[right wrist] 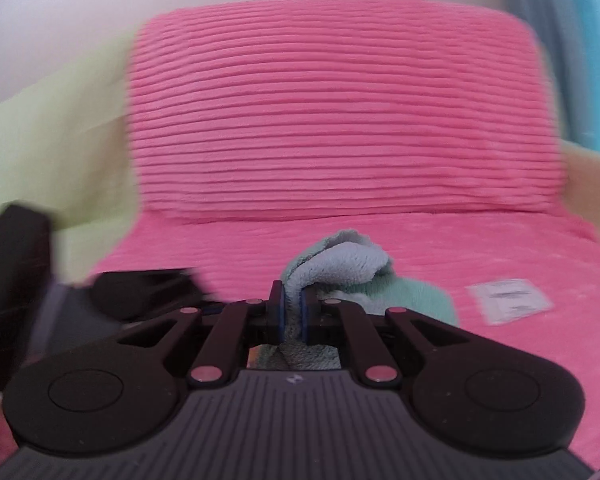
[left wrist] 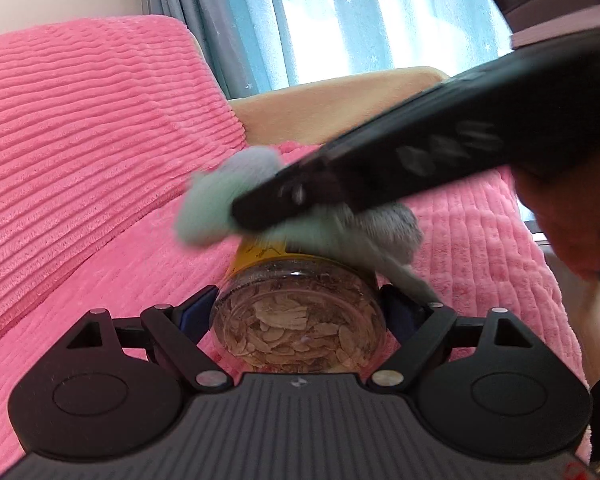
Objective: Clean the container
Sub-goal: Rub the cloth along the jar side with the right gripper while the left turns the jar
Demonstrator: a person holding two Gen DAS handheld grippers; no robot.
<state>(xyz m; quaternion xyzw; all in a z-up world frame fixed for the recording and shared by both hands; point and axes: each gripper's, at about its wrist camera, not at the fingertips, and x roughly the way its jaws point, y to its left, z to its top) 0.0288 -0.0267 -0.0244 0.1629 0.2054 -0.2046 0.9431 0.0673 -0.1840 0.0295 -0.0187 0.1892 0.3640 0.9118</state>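
My left gripper (left wrist: pixel 298 304) is shut on a clear jar (left wrist: pixel 300 328) with pale dried slices inside and a yellow lid (left wrist: pixel 260 254); its base faces the camera. A green and grey cloth (left wrist: pixel 204 208) presses on the lid end of the jar, held by my right gripper, whose black body (left wrist: pixel 420 152) crosses the left wrist view from the upper right. In the right wrist view that gripper (right wrist: pixel 293 310) is shut on the cloth (right wrist: pixel 340 272), which bunches out past the blue pads (right wrist: pixel 278 312). The jar is hidden in that view.
A pink ribbed cushion (right wrist: pixel 340 112) and pink seat cover (left wrist: pixel 80 280) lie under and behind everything. A small white packet (right wrist: pixel 508 300) rests on the seat at right. Blue curtains (left wrist: pixel 340 12) hang behind. A hand (left wrist: pixel 560 220) shows at the right edge. The left gripper's body (right wrist: pixel 16 280) is blurred.
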